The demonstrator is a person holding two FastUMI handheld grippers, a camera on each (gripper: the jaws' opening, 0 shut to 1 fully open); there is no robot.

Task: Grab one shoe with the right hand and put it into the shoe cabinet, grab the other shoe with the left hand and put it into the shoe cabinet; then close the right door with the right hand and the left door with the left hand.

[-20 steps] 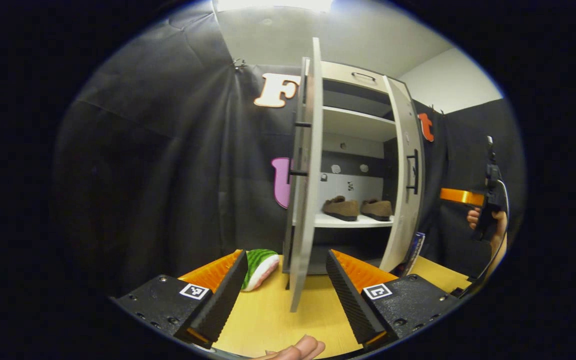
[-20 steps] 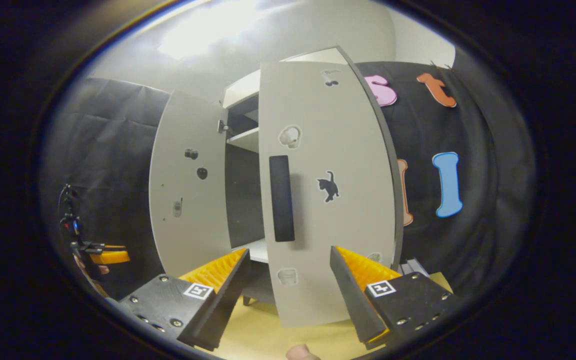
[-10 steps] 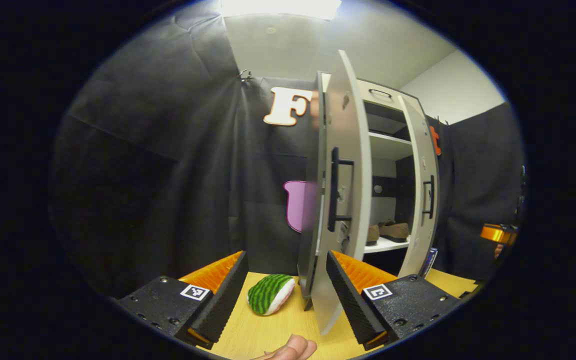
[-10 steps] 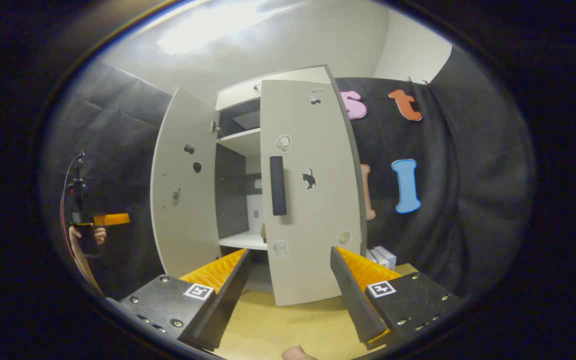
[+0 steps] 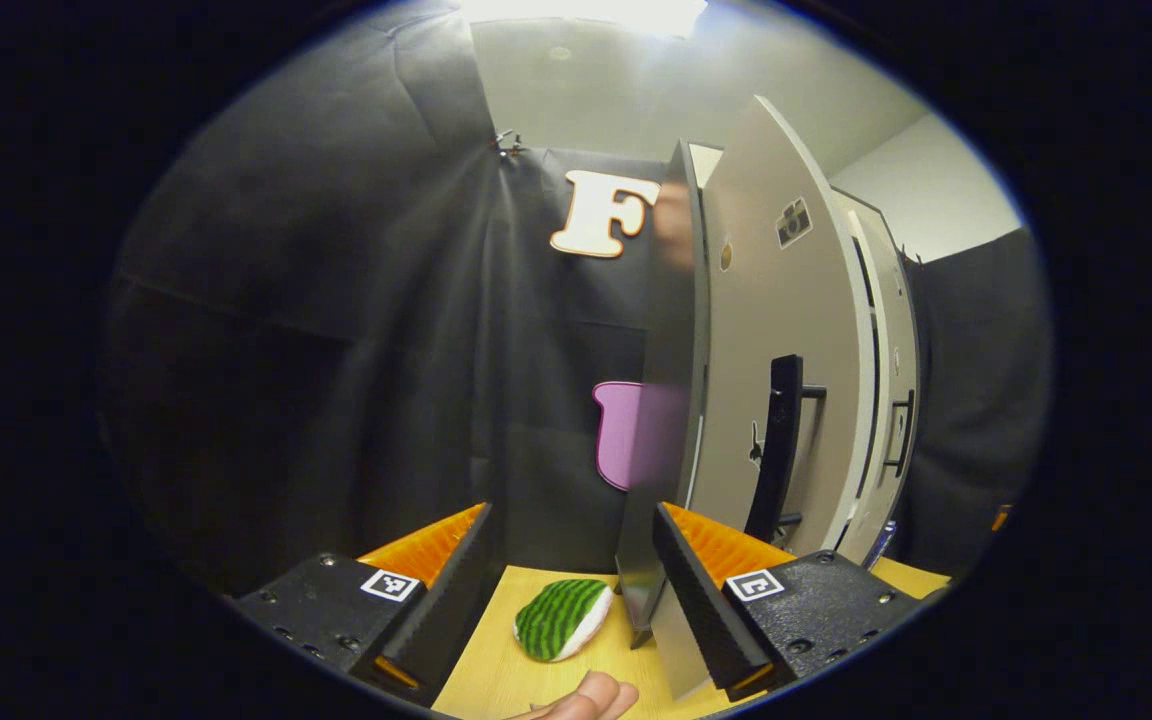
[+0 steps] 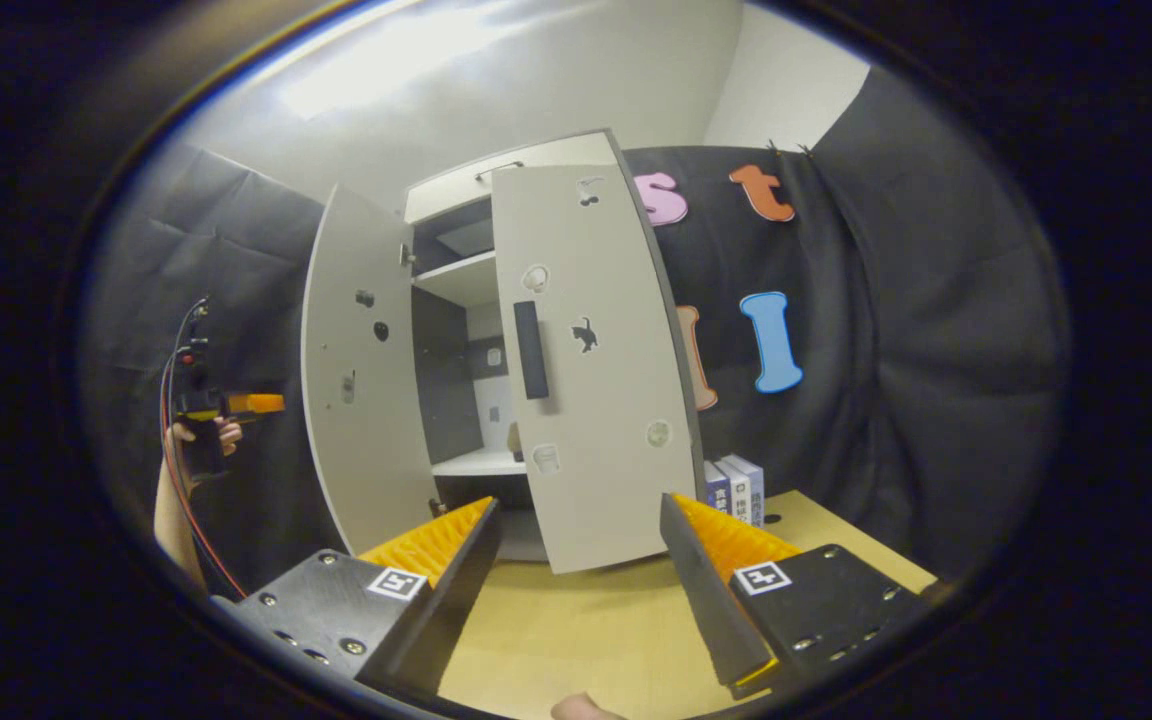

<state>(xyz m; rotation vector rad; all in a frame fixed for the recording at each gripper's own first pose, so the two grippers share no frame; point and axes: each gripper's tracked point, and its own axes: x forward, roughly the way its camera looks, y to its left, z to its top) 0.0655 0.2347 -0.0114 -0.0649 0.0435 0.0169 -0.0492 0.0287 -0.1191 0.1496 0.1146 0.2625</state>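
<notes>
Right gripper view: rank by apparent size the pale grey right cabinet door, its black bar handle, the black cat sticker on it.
1. Pale grey right cabinet door, by far the largest.
2. Black bar handle.
3. Black cat sticker, smallest.
All three sit on the same door face, so camera distance hardly skews the order.

Black cloth [image 5: 336,330] drapes the booth's walls in loose folds, pinned along its top edge below a pale ceiling [image 6: 496,110] lit by a bright overhead light [image 5: 586,10]. A white wall [image 6: 786,90] rises above the cloth in the corner. A light wooden bench [image 6: 576,640] spans the foreground.
</notes>
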